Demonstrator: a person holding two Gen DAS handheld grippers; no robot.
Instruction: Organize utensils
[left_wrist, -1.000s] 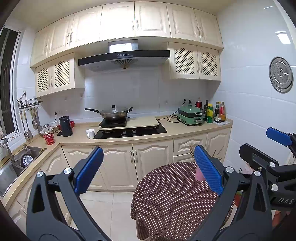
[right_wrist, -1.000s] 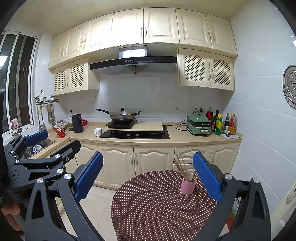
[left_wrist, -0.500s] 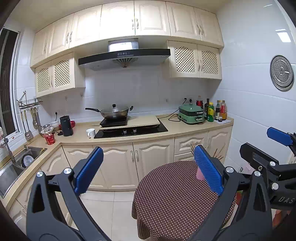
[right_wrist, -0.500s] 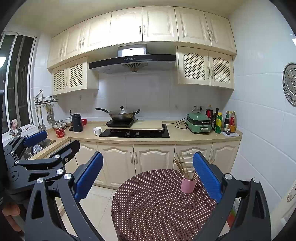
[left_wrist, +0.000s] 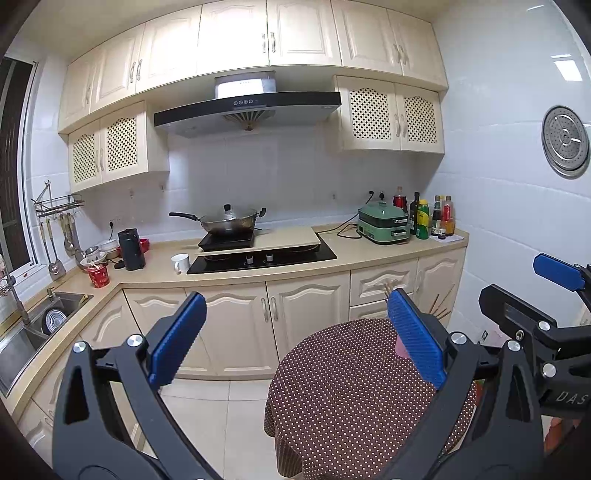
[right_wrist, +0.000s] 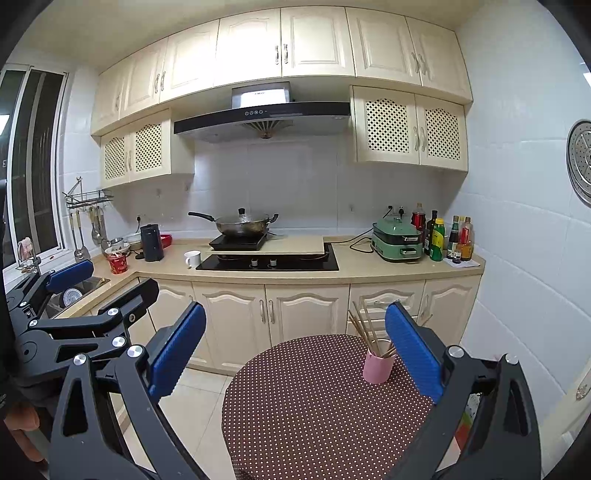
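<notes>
A pink cup (right_wrist: 376, 368) holding several wooden chopsticks (right_wrist: 362, 326) stands at the far right of a round table (right_wrist: 295, 413) under a brown dotted cloth. My right gripper (right_wrist: 293, 341) hangs open and empty, above and in front of the table. In the left wrist view my left gripper (left_wrist: 295, 332) is open too, with nothing in it. Its right finger hides most of the cup (left_wrist: 400, 347). The right gripper (left_wrist: 535, 295) also shows at that view's right edge. At the left edge of the right wrist view sits the left gripper (right_wrist: 98, 288).
Behind the table runs a beige counter (right_wrist: 354, 267) with a black hob (right_wrist: 267, 263), a lidded wok (right_wrist: 242, 223), a white mug (right_wrist: 192, 258), a black kettle (right_wrist: 152, 243), a green cooker (right_wrist: 397, 240) and bottles (right_wrist: 437, 234). A sink (left_wrist: 48, 319) and hanging ladles (left_wrist: 55, 240) are at the left. White floor tiles (left_wrist: 207, 406) lie left of the table.
Both views have shifted only slightly. The two grippers stay open and nothing on the table has moved.
</notes>
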